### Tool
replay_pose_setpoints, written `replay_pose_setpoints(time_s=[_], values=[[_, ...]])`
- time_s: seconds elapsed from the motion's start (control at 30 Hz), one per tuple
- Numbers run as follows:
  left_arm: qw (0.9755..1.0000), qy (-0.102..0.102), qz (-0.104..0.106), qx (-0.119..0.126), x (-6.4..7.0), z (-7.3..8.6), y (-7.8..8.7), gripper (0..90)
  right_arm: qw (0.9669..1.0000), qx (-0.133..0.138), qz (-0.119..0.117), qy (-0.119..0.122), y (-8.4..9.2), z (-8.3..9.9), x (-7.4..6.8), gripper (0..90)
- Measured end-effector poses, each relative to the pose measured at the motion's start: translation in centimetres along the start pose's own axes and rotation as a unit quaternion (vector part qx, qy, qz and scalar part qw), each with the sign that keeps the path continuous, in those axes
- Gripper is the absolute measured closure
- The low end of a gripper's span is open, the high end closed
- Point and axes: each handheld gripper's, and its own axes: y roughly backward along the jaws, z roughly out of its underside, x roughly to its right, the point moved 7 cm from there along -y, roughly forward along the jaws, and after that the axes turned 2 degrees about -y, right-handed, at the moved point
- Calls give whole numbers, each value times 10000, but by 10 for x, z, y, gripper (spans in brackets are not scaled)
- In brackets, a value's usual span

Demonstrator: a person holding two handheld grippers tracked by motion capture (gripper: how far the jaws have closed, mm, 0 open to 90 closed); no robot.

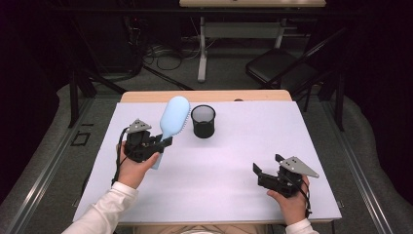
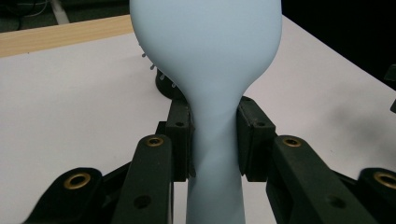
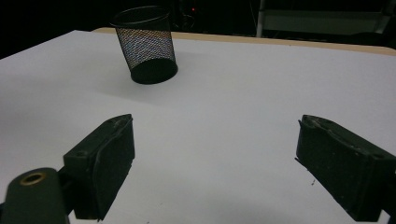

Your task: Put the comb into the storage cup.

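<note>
Left claw (image 1: 167, 142) clamps pale blue hairbrush (image 1: 171, 119) by its handle, head raised beside black mesh cup (image 1: 203, 121) | right claw (image 1: 265, 168) spread wide, empty, low over white table (image 1: 229, 165)

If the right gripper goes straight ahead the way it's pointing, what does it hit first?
Probably the mesh cup, up-left of its line; the right gripper has open jaws and bare table before it.

mesh cup (image 1: 203, 121) beside hairbrush (image 1: 174, 117), open table (image 1: 234, 165)
</note>
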Motion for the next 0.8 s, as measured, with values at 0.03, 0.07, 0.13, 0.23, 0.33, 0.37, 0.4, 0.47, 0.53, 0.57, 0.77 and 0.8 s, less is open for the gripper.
replay_pose_setpoints(time_s=[0.03,0.07,0.13,0.23,0.33,0.37,0.4,0.47,0.53,0.57,0.77,0.8], values=[[10000,-4,10,23,1,-1,0,701,10000,0,1,0,0,0,0,113],[10000,-15,23,38,1,-1,0,702,10000,-13,0,2,0,0,0,113],[10000,-15,51,51,3,-2,-1,702,10000,-4,3,0,0,0,0,112],[9999,-34,70,82,5,-4,-1,702,10000,-5,-2,-3,0,0,0,112],[9999,-98,93,100,7,-5,-2,702,10000,-19,-4,1,0,0,0,113],[9998,-110,102,111,8,-5,-2,702,10000,-11,-8,-6,0,0,0,112],[9998,-100,111,136,9,-6,-2,701,10000,-17,-7,-9,0,0,0,112],[9998,-113,112,155,10,-7,-3,702,10000,-20,-11,1,0,0,0,113],[9997,-112,141,168,12,-8,-4,702,10000,-21,-12,-3,0,0,0,113],[9997,-111,153,185,13,-8,-4,702,10000,-20,-12,-4,0,0,0,113],[9993,-97,229,267,17,-11,-5,702,10000,-36,-16,-2,0,0,0,112],[9993,-111,241,271,17,-11,-5,702,10000,-34,-17,-5,0,0,0,113]])
